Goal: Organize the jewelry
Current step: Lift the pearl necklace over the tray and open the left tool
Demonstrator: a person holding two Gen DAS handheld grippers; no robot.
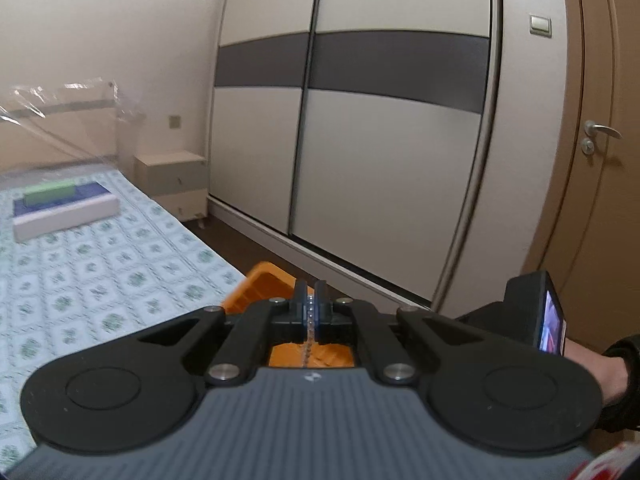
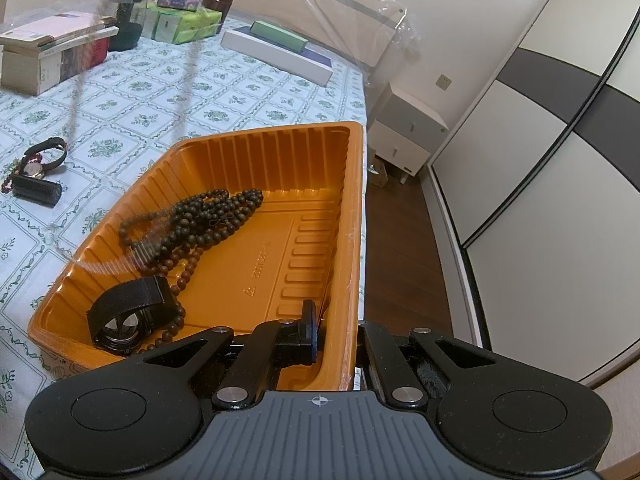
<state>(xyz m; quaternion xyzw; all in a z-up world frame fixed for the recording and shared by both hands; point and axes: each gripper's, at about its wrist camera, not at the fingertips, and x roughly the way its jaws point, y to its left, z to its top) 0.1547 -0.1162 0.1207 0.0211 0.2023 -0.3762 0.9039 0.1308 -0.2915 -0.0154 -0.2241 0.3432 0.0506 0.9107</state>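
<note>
My left gripper (image 1: 309, 300) is shut on a thin bead chain (image 1: 309, 322) that hangs down between its fingers, above the orange tray (image 1: 260, 284). In the right wrist view the same chain (image 2: 78, 84) hangs blurred over the tray's left side. My right gripper (image 2: 334, 328) is shut on the near right wall of the orange tray (image 2: 352, 200), one finger inside, one outside. In the tray lie a dark bead necklace (image 2: 196, 220) and a black-strapped watch (image 2: 124, 316).
The tray rests at the bed's edge on a floral sheet (image 2: 132, 120). A watch (image 2: 42, 160), a black case (image 2: 36, 192) and red beads lie left of it. Boxes (image 2: 52, 48) stand at the far side. Wardrobe (image 1: 360, 140) and nightstand (image 2: 408, 132) are beyond.
</note>
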